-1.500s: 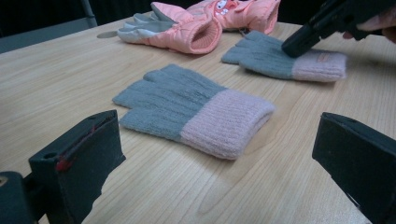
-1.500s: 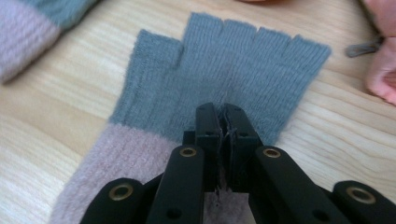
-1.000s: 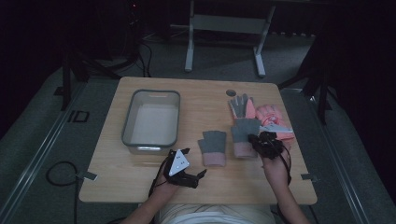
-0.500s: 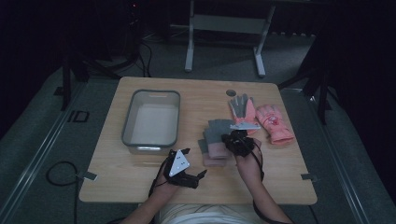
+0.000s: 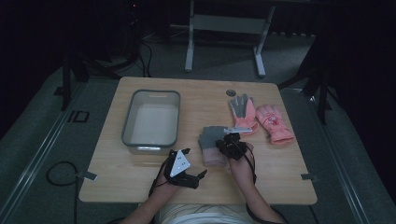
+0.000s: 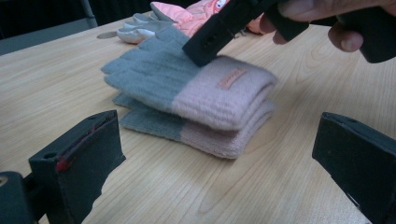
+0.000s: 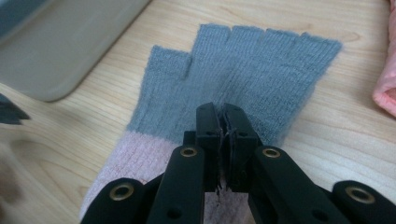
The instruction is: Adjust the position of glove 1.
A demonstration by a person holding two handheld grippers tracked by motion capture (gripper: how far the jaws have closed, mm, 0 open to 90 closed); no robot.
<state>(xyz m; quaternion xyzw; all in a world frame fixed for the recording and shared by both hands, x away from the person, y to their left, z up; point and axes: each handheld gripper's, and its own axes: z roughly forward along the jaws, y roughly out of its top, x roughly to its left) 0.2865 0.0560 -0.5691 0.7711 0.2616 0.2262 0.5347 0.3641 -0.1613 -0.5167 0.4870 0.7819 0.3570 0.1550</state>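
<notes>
Two grey fingerless gloves with pink cuffs lie stacked near the table's front middle. In the left gripper view the top glove rests on the bottom glove. My right gripper is shut, its tips pressed into the top glove where grey meets pink, pinching its knit. The shut tips point toward the glove's fingers. My left gripper hovers just left of the stack and is open, jaws wide apart with the stack straight ahead. The right gripper comes in from the upper right there.
A grey tub stands at the back left. A pink glove with a grey palm and a pink mitten lie right of the stack. A small dark disc sits behind them. The table's front edge is close.
My right gripper has moved left and down, bringing a grey glove from beside the pink gloves onto the other grey glove. The left gripper has stayed put.
</notes>
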